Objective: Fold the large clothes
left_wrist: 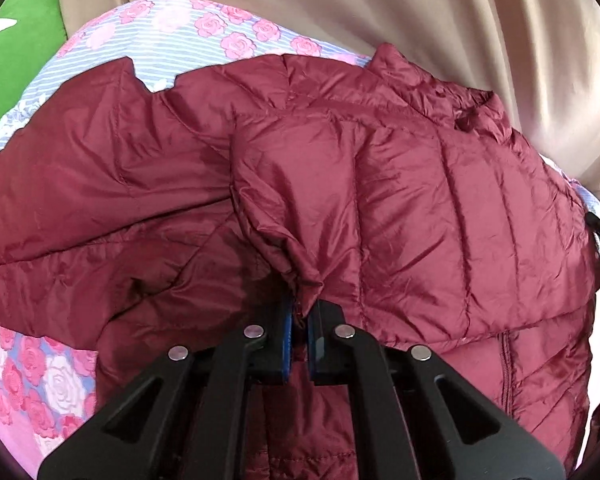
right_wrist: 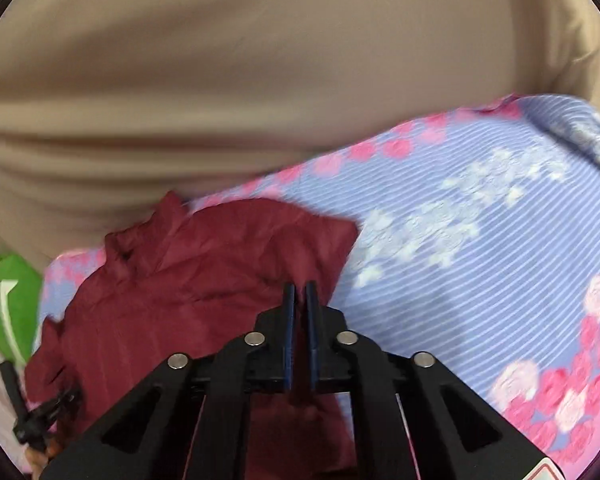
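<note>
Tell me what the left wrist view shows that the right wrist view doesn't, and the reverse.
Left wrist only: the left tongs pinching a puckered sleeve cuff, the jacket's collar and a zipper.

Right wrist only: the right tongs shut over the jacket's edge; whether fabric is caught there is unclear. Also a wide bare stretch of the floral bedsheet and the left tongs' tip low at the left edge.

Both: the maroon puffer jacket on the sheet, the beige curtain behind, and a green cushion.
</note>
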### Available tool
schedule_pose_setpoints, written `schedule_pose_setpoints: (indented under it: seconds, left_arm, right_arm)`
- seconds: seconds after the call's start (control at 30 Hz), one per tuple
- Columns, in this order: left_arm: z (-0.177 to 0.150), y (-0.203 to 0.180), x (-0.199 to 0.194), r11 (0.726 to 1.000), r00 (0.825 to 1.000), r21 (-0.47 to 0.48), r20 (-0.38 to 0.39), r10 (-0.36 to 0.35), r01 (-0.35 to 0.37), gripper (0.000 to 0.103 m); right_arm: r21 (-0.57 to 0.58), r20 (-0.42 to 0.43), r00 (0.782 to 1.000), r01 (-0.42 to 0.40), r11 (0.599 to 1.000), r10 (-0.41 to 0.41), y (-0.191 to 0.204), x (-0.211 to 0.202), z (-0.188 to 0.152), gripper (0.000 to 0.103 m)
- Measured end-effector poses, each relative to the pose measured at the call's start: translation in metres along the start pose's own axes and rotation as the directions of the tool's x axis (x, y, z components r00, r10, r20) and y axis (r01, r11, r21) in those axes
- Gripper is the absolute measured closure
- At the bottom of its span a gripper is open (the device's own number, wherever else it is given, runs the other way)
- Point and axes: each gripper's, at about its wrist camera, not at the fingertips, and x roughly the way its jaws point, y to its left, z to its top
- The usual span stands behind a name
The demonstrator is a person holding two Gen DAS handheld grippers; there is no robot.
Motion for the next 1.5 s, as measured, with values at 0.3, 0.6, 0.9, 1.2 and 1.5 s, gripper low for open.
schedule_pose_setpoints:
  seconds: [0.3, 0.6, 0.9, 1.2, 1.5]
  left_arm:
    - [-0.002, 0.001, -0.001, 1.0, 0.999, 0.004, 0.031, -0.013, 0.013, 0.098]
    - [-0.004, 0.002, -0.007, 1.0, 0.999, 0.003, 0.03, -0.011, 0.011, 0.096]
    - [-0.009, -0.014, -0.002, 0.997, 0.999, 0.078, 0.026, 0.023, -0.025, 0.09]
    - [-0.011, -0.017, -0.003, 0.994, 0.998, 0.097, 0.041, 0.042, -0.046, 0.09]
    - [-0.009, -0.016, -0.001, 0.993, 0.999, 0.117, 0.041, 0.017, -0.022, 0.073]
  right_arm:
    - [-0.005, 0.009, 1.0, 0.029, 1.0, -0.029, -0.023, -0.031, -0.024, 0.071]
    - [-0.158, -0.19, 0.981, -0.001, 0.987, -0.029, -0.004, -0.003, -0.071, 0.093]
    - [-0.127, -0.17, 0.978, 0.1, 0.987, -0.121, -0.024, 0.001, -0.078, 0.099]
    - [-0.195, 0.009, 0.998, 0.059, 0.979, -0.059, 0.052, -0.04, -0.047, 0.089]
    - [-0.022, -0.107, 0.983, 0.147, 0.989, -0.149, 0.015, 0.053, -0.02, 0.103]
